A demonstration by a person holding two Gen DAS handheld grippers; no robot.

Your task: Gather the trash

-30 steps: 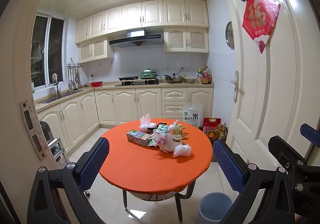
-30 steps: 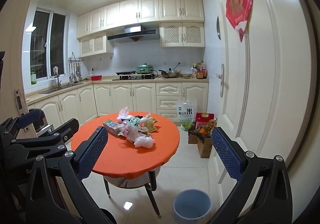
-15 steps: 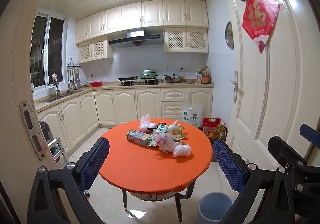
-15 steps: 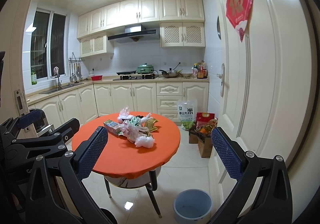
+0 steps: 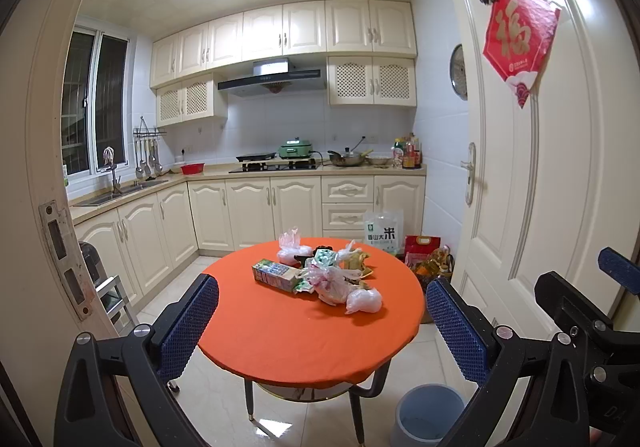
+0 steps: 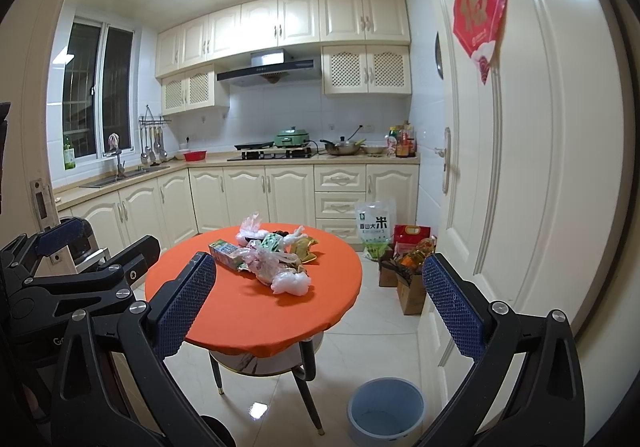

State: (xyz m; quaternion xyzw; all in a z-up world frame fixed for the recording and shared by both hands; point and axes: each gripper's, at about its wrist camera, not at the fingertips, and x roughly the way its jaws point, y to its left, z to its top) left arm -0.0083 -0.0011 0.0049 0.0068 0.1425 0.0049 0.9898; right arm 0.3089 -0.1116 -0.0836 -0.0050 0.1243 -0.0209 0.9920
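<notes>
While both are held short of the round table (image 5: 280, 335), left gripper (image 5: 322, 323) and right gripper (image 6: 320, 303) gape wide, empty. Trash pile (image 5: 324, 271) sits toward table's far edge; blue bin (image 6: 386, 409) on floor beside table's near-right edge.

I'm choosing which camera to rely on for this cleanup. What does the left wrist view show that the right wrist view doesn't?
Only the left wrist view shows the round wall clock face-on and the right gripper at its right edge. Only the right wrist view shows the green bottle on the windowsill and the left gripper at its left edge. Both show the orange table with bagged trash and the blue bin.
</notes>
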